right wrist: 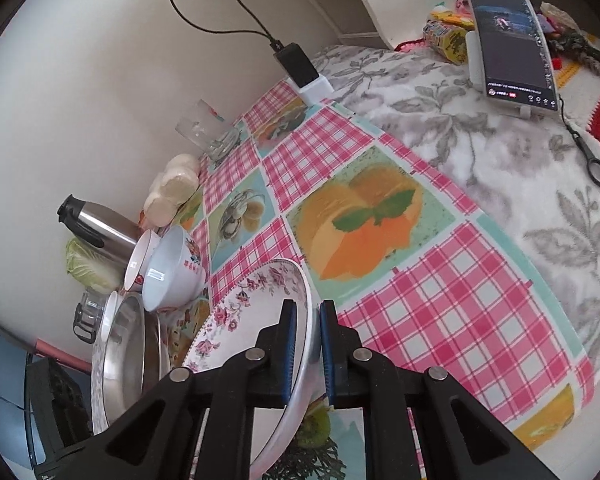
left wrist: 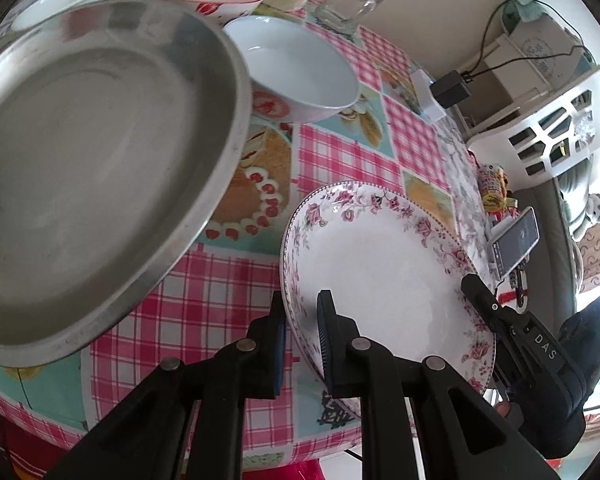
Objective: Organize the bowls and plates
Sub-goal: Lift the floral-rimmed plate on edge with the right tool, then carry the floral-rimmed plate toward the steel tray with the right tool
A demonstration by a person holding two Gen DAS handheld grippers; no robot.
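Both the left gripper and the right gripper are clamped on opposite rims of the floral plate, sharing its weight above the checked tablecloth beside the steel pan.

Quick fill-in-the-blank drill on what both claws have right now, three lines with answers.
1. Both the left claw and the right claw are shut on the rim of the ______ plate.
2. The large pan beside it is made of ______.
3. The tablecloth has pink ______ squares.

Answers: floral; metal; checked
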